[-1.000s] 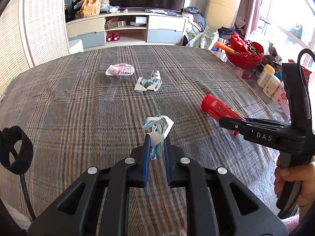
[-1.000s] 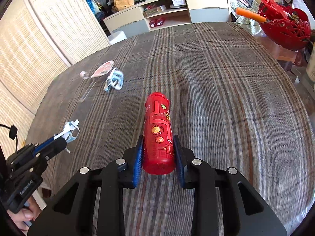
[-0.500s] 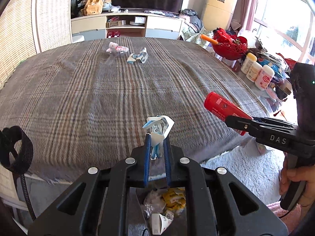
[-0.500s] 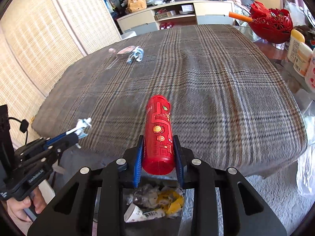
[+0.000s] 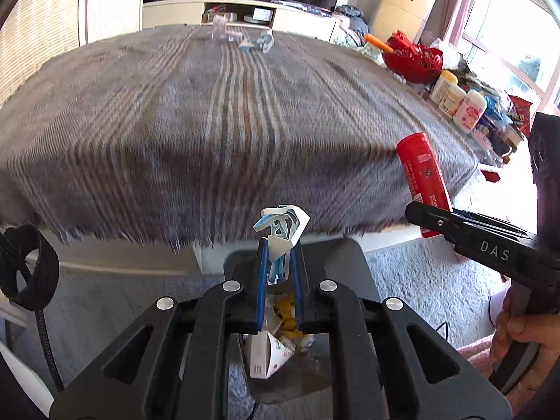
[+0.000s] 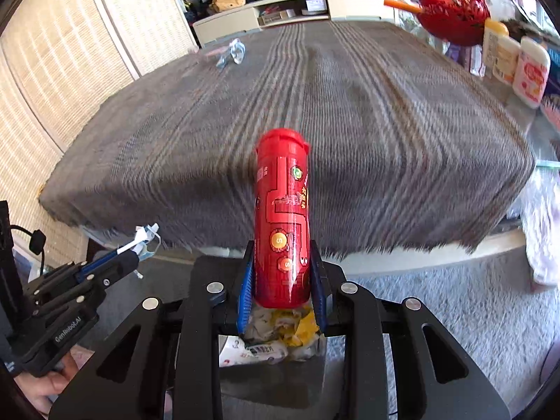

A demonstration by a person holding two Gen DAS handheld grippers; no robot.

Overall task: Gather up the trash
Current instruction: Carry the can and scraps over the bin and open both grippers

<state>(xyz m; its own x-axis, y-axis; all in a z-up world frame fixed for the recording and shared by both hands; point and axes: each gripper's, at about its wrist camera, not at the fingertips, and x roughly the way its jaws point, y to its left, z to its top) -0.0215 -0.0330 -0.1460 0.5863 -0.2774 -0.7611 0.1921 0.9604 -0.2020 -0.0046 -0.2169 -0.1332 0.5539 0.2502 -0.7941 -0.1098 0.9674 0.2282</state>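
I have pulled both grippers back off the table: my left gripper (image 5: 279, 262) clamps the wrapper (image 5: 281, 225), my right gripper (image 6: 281, 280) the red can (image 6: 281, 217), both now above the bin (image 6: 276, 336), ready to drop.

Left gripper (image 5: 279, 262): jaws closed on crumpled white-blue wrapper (image 5: 282, 225), held above open trash bin (image 5: 245, 262) containing paper scraps. Right gripper (image 5: 430, 215) at right grips red can (image 5: 421, 175), tilted. Plaid-covered bench (image 5: 210, 122) behind; two trash pieces (image 5: 257, 40) at its far edge
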